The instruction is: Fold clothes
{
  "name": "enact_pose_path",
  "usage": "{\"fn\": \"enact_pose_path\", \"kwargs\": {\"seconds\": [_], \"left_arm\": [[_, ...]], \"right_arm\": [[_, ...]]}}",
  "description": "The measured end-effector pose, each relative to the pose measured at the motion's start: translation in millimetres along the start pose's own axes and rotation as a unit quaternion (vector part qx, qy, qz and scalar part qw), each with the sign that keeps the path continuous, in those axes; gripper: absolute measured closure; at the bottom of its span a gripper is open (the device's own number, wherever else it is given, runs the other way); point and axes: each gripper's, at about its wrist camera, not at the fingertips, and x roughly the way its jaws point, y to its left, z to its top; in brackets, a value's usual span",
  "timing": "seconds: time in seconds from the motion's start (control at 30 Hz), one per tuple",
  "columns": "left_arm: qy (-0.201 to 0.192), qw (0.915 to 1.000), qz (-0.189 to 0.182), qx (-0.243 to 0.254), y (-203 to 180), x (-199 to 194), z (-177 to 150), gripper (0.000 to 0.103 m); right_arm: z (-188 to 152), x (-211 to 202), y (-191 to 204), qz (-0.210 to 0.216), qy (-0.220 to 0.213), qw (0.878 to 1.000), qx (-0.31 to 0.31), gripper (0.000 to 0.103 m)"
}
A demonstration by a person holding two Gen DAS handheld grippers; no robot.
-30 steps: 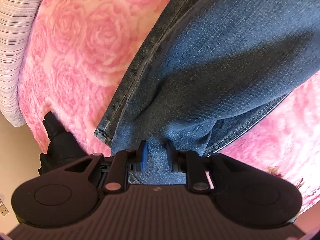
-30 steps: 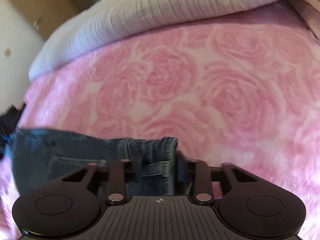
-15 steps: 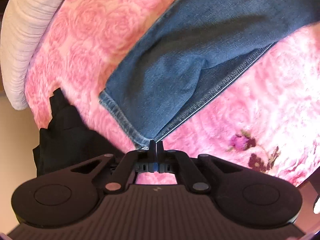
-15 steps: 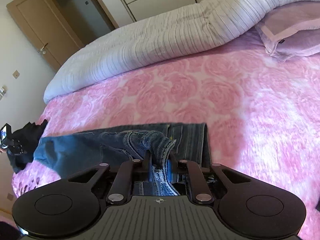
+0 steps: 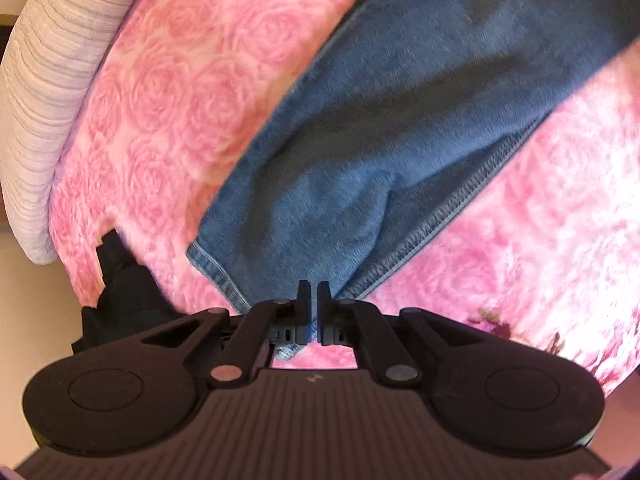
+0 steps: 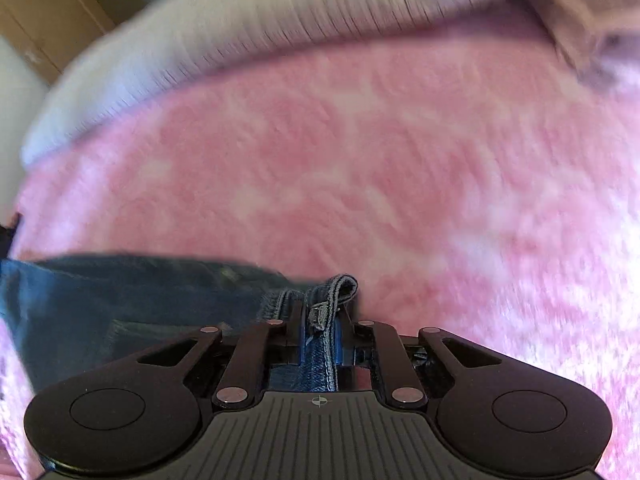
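Blue denim jeans (image 5: 400, 128) pinched at both ends
Your left gripper (image 5: 313, 292) nips the hem, your right gripper (image 6: 320, 320) the waistband; legs run along the pink rose-patterned bedspread (image 6: 360, 168)'s near edge

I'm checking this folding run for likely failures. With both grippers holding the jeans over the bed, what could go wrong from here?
1. The left gripper pinches only the hem corner of the jeans; the thin bite could slip under tension.
2. The right gripper clamps a bunched waistband with a belt loop sticking out, so the fold may set crooked.
3. The right wrist view is motion-blurred; fast movement could drag the denim across the fuzzy pink blanket and wrinkle it.
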Motion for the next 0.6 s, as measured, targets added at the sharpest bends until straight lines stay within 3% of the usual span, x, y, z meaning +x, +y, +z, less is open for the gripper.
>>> {"fn": "enact_pose_path", "kwargs": {"seconds": [0.07, 0.13, 0.23, 0.27, 0.3, 0.33, 0.37, 0.6], "left_arm": [[0.009, 0.9999, -0.002, -0.008, -1, 7, -10, 0.102], [0.024, 0.9996, -0.005, -0.013, -5, 15, -19, 0.102], [0.039, 0.9991, -0.006, -0.012, -9, 21, -28, 0.101], [0.039, 0.9992, -0.005, -0.012, -10, 20, -30, 0.099], [0.035, 0.9993, -0.004, -0.014, -10, 19, -32, 0.098], [0.031, 0.9994, -0.003, -0.017, -9, 17, -33, 0.097], [0.027, 0.9994, -0.003, -0.020, -8, 16, -33, 0.097], [-0.010, 0.9990, -0.008, -0.044, 6, 12, -32, 0.087]], "right_arm": [[0, -15, 0, 0.033, -0.037, 0.999, 0.021, 0.093], [-5, -8, -6, 0.034, -0.030, 0.998, 0.042, 0.093], [-12, 22, -19, -0.009, 0.027, 0.999, 0.028, 0.092], [-13, 27, -25, -0.021, 0.034, 0.999, 0.031, 0.086], [-14, 28, -30, -0.029, 0.032, 0.998, 0.042, 0.080], [-15, 25, -30, -0.040, 0.026, 0.998, 0.046, 0.066], [-16, 20, -30, -0.052, 0.018, 0.997, 0.045, 0.060], [-28, -30, 24, -0.151, -0.049, 0.987, -0.004, 0.057]]}}
